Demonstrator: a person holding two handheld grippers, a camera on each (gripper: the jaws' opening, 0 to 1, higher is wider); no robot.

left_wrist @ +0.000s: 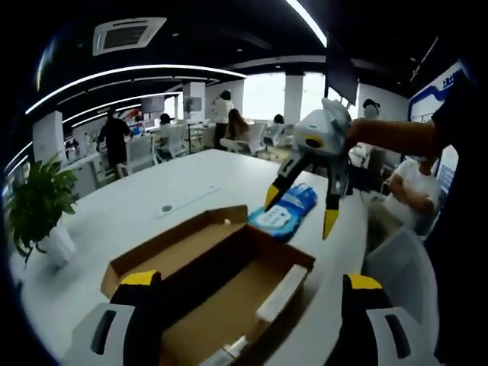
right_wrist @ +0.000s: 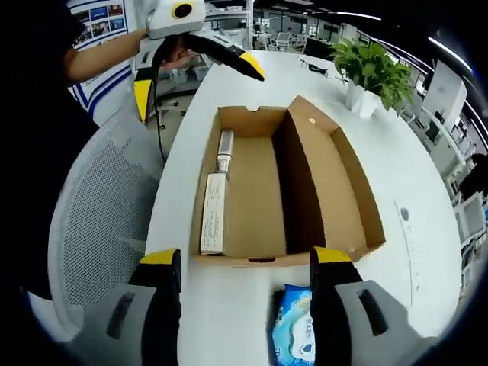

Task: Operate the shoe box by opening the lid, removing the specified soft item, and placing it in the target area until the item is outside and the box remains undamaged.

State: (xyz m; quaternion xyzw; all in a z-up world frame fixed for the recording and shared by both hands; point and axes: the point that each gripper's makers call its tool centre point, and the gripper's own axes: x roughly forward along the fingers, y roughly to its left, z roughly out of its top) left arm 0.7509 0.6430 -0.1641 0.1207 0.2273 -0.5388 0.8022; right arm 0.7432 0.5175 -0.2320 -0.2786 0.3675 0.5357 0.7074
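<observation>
While the shoe box (right_wrist: 286, 191) lies open on the white tabletop (right_wrist: 252, 305), its lid (right_wrist: 335, 179) folded out flat alongside the tray, the blue soft pack (right_wrist: 296, 332) rests on the tabletop outside the box, just beyond the box's near wall at 6 o'clock in the right gripper view. From the left gripper view the same pack (left_wrist: 284, 213) lies just past the far corner of the box (left_wrist: 217, 278), at about 1 o'clock from it. The right gripper (left_wrist: 302, 210) hangs above the pack with its yellow-tipped fingers (left_wrist: 329, 223) spread wide and nothing between them; in its own view the fingers straddle the pack without touching it. The left gripper (right_wrist: 198, 80) hovers past the far end of the box at 11 o'clock, fingers wide apart and empty. Inside the tray a long white strip (right_wrist: 213, 213) lies along the left wall. A potted plant (right_wrist: 370, 72) stands at 1 o'clock, and a mesh chair (right_wrist: 99, 221) sits at 9 o'clock beside the tabletop.
</observation>
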